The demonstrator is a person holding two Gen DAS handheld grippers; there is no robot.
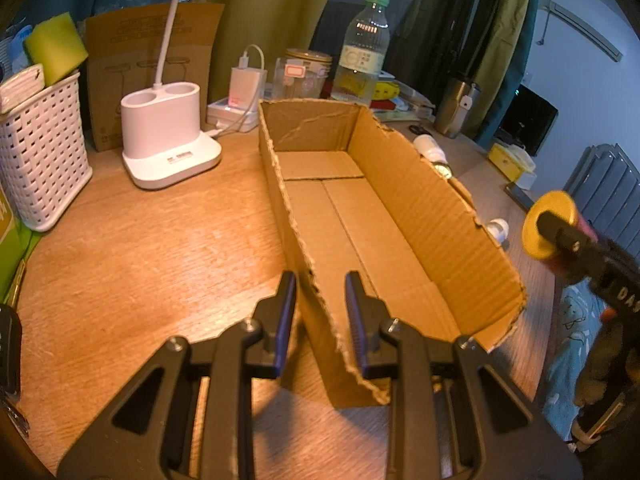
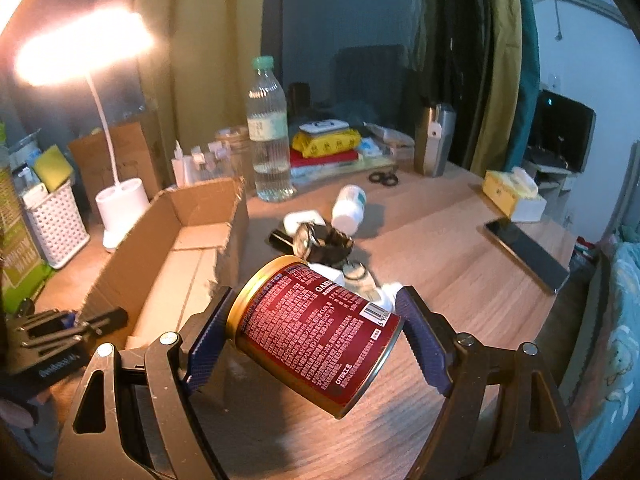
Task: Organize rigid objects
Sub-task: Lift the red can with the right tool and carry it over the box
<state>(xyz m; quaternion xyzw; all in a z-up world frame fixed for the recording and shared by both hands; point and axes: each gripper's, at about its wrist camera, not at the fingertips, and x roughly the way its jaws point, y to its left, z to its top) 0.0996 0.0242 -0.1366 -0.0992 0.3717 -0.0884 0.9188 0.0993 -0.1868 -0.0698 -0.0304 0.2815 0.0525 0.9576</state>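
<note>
A long, open cardboard box (image 1: 420,200) lies on the wooden desk with nothing inside. My left gripper (image 1: 321,292) is shut on the box's torn near left wall, one pad on either side. My right gripper (image 2: 314,295) is shut on a dark red can (image 2: 316,332) with gold rims, gripped across its ends and tilted above the desk. In the left wrist view the can (image 1: 550,226) hangs to the right of the box, clear of its right wall. Seen from the right wrist, the box (image 2: 128,264) is at the left, with the left gripper (image 2: 92,320) at its near end.
Right of the box lie a white pill bottle (image 2: 350,208), a wristwatch (image 2: 320,242) and a white earbud case (image 2: 300,220). A water bottle (image 2: 270,136), a lamp base (image 1: 168,136) and a white basket (image 1: 44,160) stand behind. A phone (image 2: 526,256) and a tissue box (image 2: 514,196) are far right.
</note>
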